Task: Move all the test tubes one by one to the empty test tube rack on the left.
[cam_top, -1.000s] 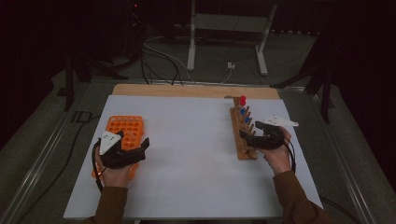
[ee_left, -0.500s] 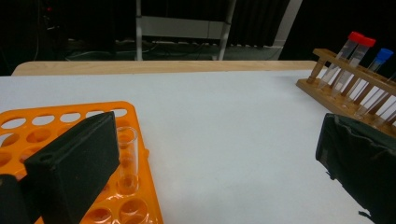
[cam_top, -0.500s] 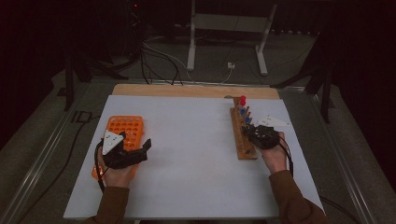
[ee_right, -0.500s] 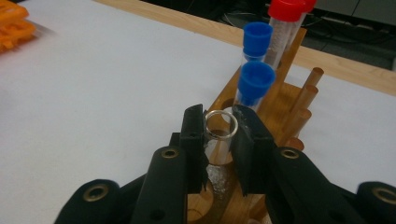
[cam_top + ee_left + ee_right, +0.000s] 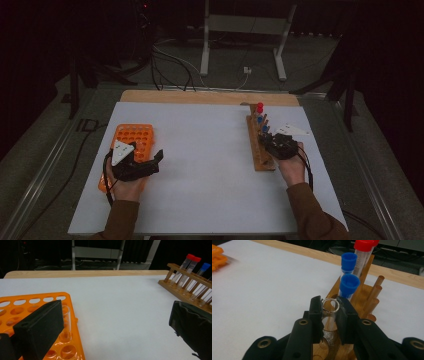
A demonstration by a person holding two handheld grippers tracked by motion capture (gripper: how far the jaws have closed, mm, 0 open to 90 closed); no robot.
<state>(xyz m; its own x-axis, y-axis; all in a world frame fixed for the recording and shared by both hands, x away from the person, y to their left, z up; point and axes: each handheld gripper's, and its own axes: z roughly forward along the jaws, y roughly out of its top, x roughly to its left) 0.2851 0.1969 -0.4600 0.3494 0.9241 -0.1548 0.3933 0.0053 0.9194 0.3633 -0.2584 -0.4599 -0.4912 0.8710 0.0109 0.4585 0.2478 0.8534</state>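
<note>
A wooden tube rack (image 5: 259, 155) stands at the table's right, holding red-capped (image 5: 362, 245) and blue-capped tubes (image 5: 349, 283). My right gripper (image 5: 330, 308) is shut on an uncapped clear tube (image 5: 331, 301) that stands in the rack's near end; both pads press its rim. The same gripper (image 5: 269, 141) sits over the rack in the high view. At the left lies an orange tube rack (image 5: 134, 136). My left gripper (image 5: 115, 322) hangs open beside it, one jaw over the orange rack (image 5: 30, 301), where a clear tube (image 5: 66, 321) stands in a hole.
The white table top (image 5: 205, 150) stretches between the two racks. A wooden strip (image 5: 200, 97) runs along the far edge. Cables and a metal stand's legs (image 5: 240, 45) lie on the floor beyond.
The right gripper's jaws closed onto the clear tube at the wooden rack's near end. The left hand stayed where it was.
</note>
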